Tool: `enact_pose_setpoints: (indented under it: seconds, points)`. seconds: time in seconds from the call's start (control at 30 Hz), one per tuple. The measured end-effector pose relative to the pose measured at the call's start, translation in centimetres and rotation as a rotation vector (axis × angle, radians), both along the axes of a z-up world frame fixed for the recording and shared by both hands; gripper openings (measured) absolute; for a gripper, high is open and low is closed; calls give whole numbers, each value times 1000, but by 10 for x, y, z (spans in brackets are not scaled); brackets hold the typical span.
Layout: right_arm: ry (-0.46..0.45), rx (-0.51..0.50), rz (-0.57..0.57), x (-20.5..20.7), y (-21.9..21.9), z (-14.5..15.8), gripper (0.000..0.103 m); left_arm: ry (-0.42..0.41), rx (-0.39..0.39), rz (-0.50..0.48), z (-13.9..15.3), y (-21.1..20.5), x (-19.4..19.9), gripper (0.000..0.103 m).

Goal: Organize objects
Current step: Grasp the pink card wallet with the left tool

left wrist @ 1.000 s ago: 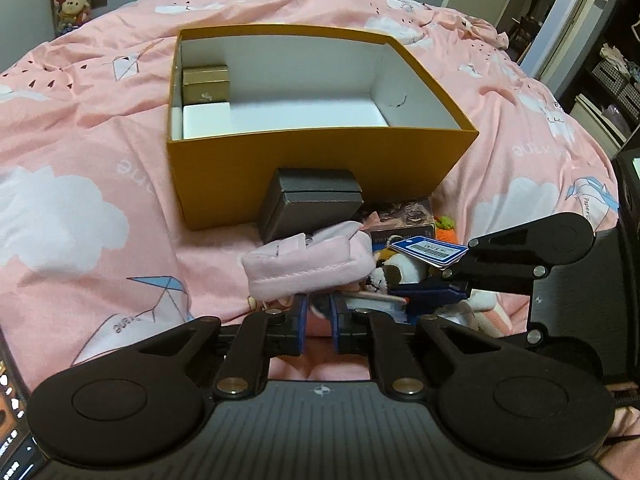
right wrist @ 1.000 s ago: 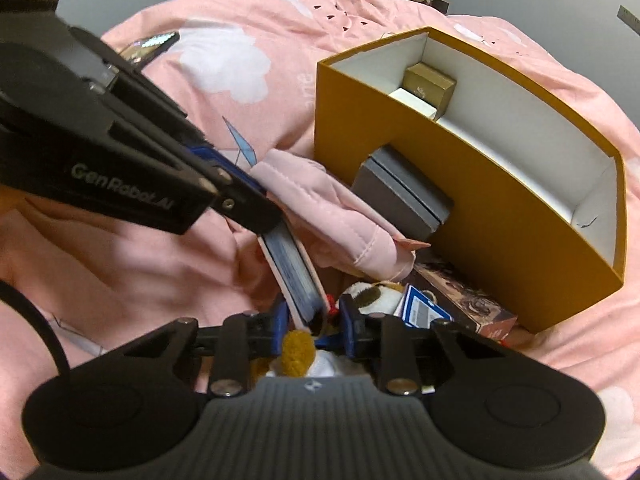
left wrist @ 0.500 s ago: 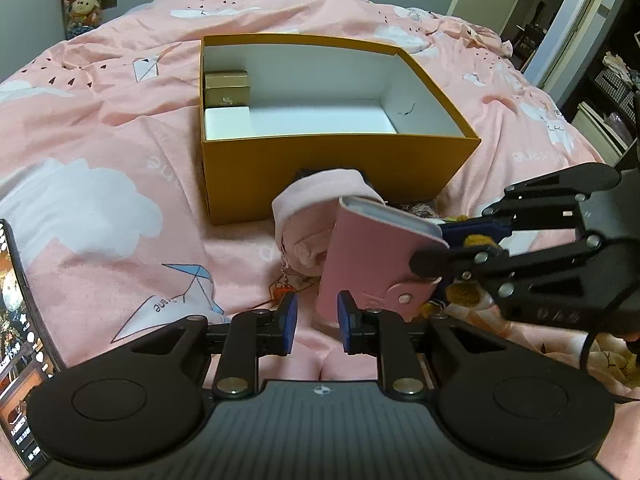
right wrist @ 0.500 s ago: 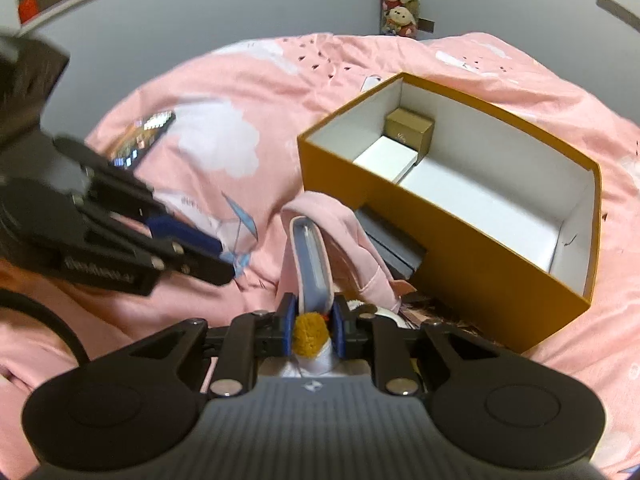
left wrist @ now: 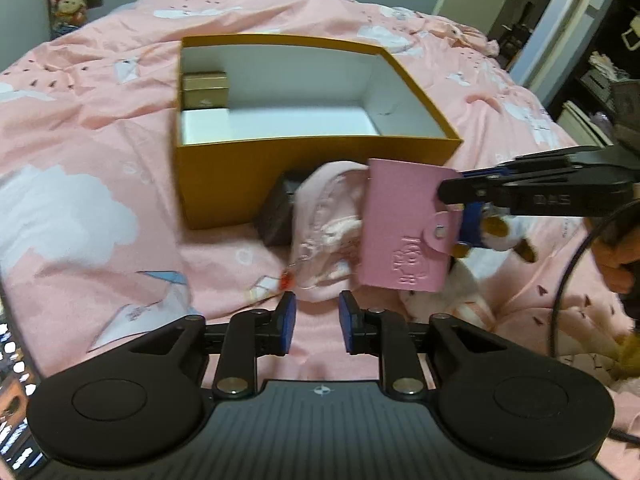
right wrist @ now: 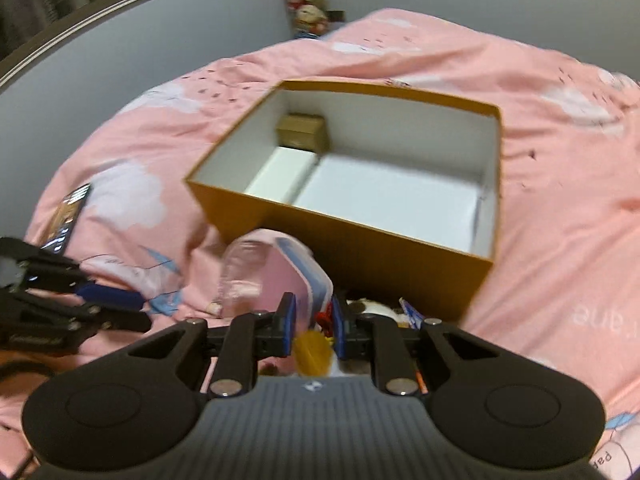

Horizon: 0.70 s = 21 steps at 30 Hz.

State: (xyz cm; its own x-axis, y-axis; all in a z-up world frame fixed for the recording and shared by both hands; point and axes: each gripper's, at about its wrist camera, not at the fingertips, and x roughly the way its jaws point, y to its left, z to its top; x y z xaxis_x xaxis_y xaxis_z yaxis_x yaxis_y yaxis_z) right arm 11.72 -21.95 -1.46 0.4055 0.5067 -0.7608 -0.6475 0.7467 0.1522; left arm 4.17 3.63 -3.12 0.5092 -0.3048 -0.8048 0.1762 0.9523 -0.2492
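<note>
My right gripper (right wrist: 312, 320) is shut on a pink snap wallet (left wrist: 404, 232), held in the air in front of the orange box (left wrist: 304, 172). In the left wrist view the right gripper (left wrist: 456, 204) reaches in from the right. The wallet (right wrist: 296, 272) stands on edge between its blue pads. My left gripper (left wrist: 316, 316) sits low over the bedspread. Its jaws are opening with nothing between them. The open orange box (right wrist: 360, 248) holds a small gold box (left wrist: 205, 88) and a flat white box (left wrist: 204, 120) at its left end.
A pink fabric pouch (left wrist: 324, 232), a dark grey box (left wrist: 276, 216) and a plush toy (left wrist: 496, 232) lie in a pile against the orange box's front wall. A phone (right wrist: 68, 216) lies on the pink bedspread to the left. A hand (left wrist: 616, 260) shows at the right.
The left gripper has let go of the pink wallet and its jaws have parted. The right gripper has taken the wallet, lifted it off the pile and rolled toward the box.
</note>
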Motion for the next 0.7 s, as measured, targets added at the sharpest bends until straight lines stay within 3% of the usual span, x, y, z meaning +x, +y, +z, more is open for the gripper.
enact_pose_setpoints:
  seconds: [0.03, 0.27, 0.47, 0.57, 0.7]
  points:
    - [1, -6, -8, 2, -2, -3, 12, 3, -10, -9, -1, -3, 2, 30]
    - [2, -46, -54, 8, -8, -20, 13, 49, -65, -72, -19, -27, 23, 40]
    - [14, 24, -35, 1, -15, -12, 15, 50, -6, -62, -31, -34, 28, 40]
    - [22, 31, -3, -4, -8, -12, 22, 26, 59, -103, -32, -39, 28, 44]
    - [13, 6, 35, -6, 0, -16, 22, -4, 104, -177, -35, -44, 30, 49]
